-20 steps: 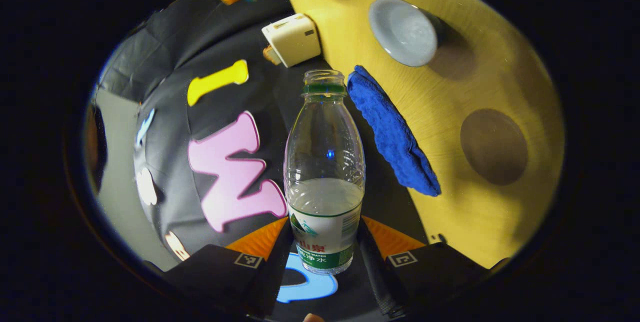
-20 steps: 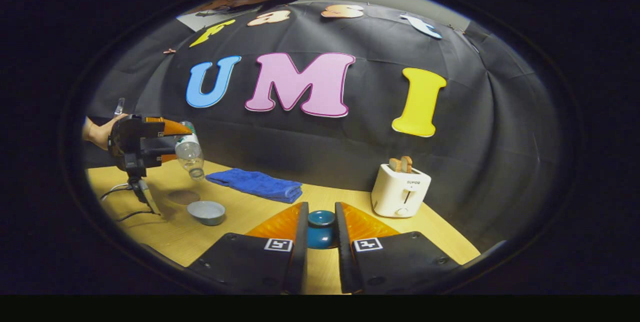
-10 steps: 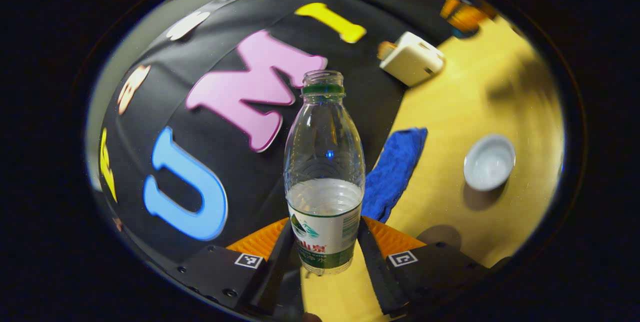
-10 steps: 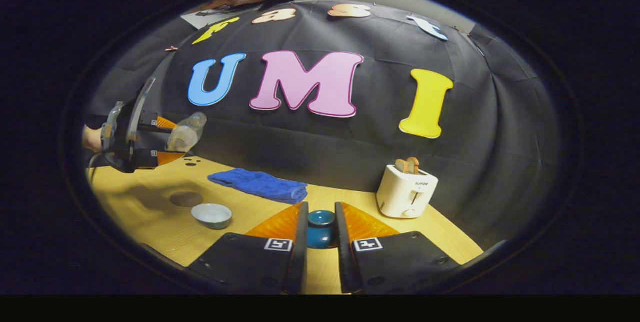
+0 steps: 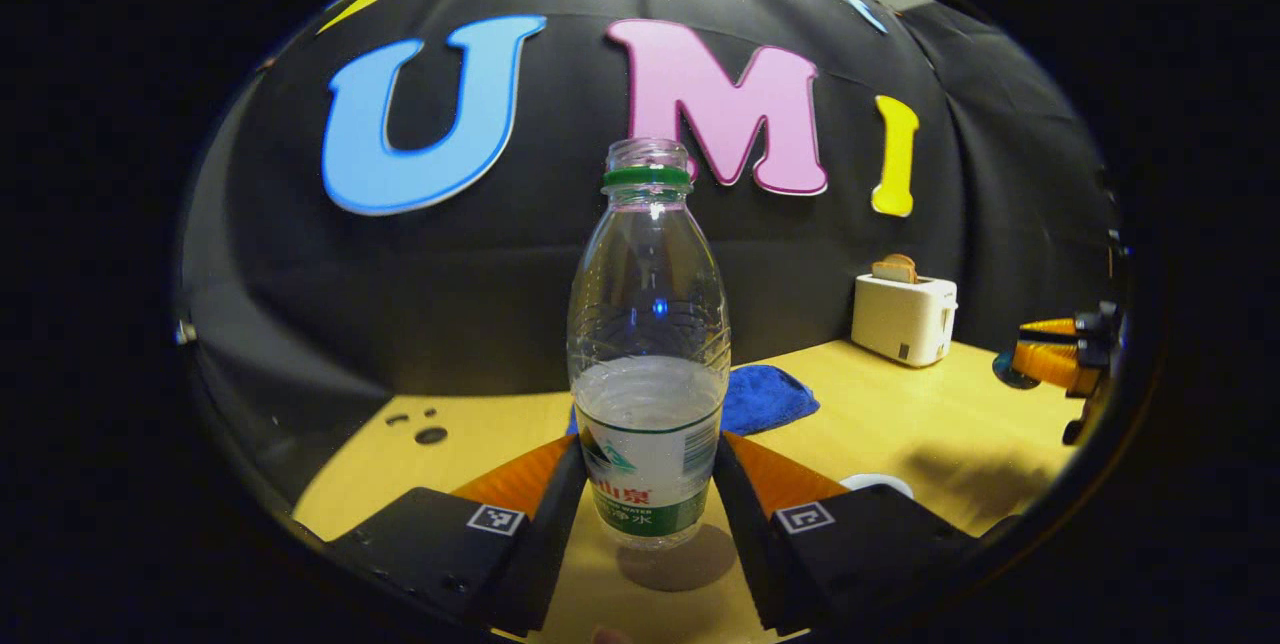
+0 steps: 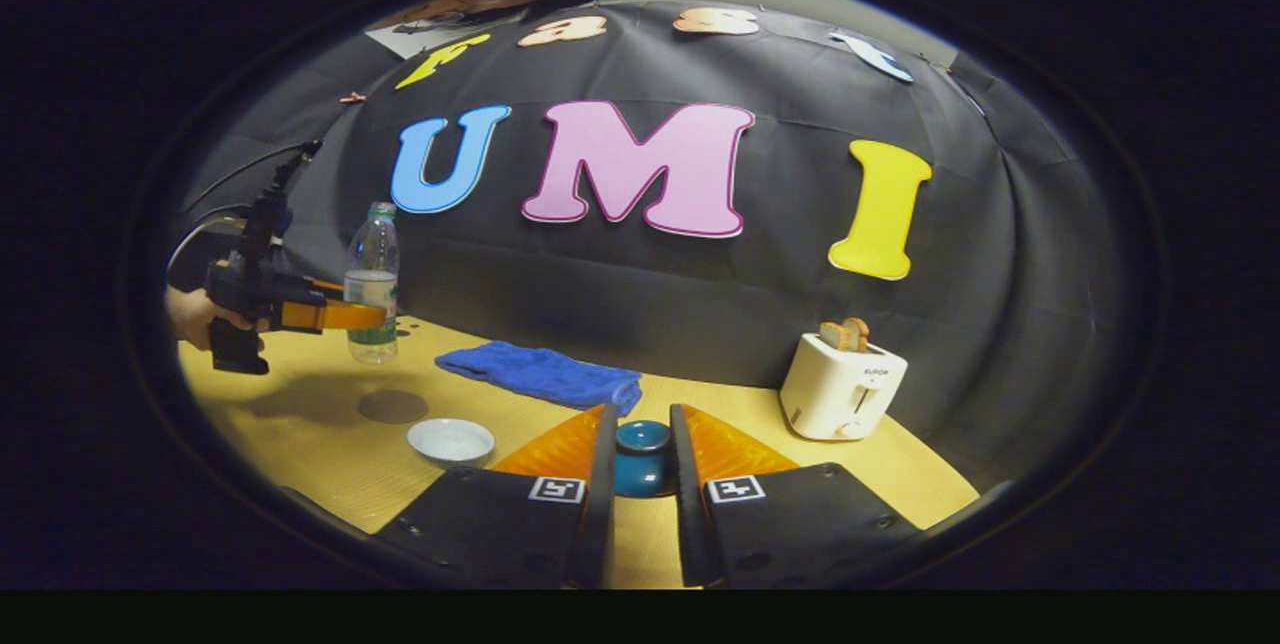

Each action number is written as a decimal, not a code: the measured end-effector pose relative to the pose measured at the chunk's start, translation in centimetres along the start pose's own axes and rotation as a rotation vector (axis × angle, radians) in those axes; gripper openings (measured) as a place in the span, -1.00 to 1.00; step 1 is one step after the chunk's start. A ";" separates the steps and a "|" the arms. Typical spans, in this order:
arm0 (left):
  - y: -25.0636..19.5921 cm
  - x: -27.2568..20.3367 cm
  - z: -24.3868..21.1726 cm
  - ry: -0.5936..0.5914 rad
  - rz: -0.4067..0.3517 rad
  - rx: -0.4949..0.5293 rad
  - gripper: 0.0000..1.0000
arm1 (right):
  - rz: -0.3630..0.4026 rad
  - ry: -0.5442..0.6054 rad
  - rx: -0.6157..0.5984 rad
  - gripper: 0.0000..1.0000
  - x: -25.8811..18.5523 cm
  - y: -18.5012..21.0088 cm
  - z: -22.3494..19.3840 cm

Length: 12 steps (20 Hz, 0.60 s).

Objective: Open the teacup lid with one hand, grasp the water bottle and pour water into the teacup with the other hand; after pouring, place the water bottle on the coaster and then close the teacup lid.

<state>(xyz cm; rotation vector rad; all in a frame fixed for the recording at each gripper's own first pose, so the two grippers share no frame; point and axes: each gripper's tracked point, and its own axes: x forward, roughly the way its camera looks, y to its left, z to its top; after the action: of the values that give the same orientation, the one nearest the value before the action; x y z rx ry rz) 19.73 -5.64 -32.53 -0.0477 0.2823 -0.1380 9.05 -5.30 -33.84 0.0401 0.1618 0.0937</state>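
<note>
Left gripper [image 6: 375,316]: clamped on bottle [image 6: 372,282], upright, uncapped, part full, held above table. Coaster [image 6: 392,406]: below, slightly nearer. Cup [image 6: 450,440]: open, beside coaster. Right gripper [image 6: 640,459]: closed on lid [image 6: 641,459], aloft. Step: pouring apparently done, bottle bound for coaster. Next: lower squarely, release.

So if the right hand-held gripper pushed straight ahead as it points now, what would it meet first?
Beyond the teacup lid it holds, probably only bare table, then the black wall cloth; depth is unclear.
</note>
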 end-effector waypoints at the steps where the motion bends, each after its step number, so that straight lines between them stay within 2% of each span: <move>1: 0.0 0.4 -0.6 0.007 -0.002 -0.035 0.52 | 0.007 0.002 0.004 -0.41 0.2 0.3 0.0; 4: -0.1 1.2 -1.5 0.005 0.005 -0.095 0.52 | 0.024 0.006 0.005 -0.41 0.7 1.0 -0.2; 5: -0.2 1.2 -1.9 0.007 0.007 -0.098 0.53 | 0.029 0.008 0.003 -0.50 0.7 1.2 -0.2; 8: -0.5 1.2 -3.2 0.039 -0.006 -0.092 0.52 | 0.043 0.012 0.002 -0.50 1.0 1.7 -0.3; 10: -0.7 1.2 -3.6 0.049 -0.013 -0.086 0.53 | 0.049 0.019 0.006 -0.41 1.1 1.9 -0.5; 12: -0.5 1.4 -3.7 0.047 -0.010 -0.086 0.53 | 0.052 0.022 0.007 -0.41 1.0 2.0 -0.6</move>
<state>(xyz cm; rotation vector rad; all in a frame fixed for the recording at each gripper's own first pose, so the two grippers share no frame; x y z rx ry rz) 19.95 -6.48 -36.39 -0.1308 0.3354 -0.1370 9.75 -3.16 -34.50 0.0506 0.1831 0.1458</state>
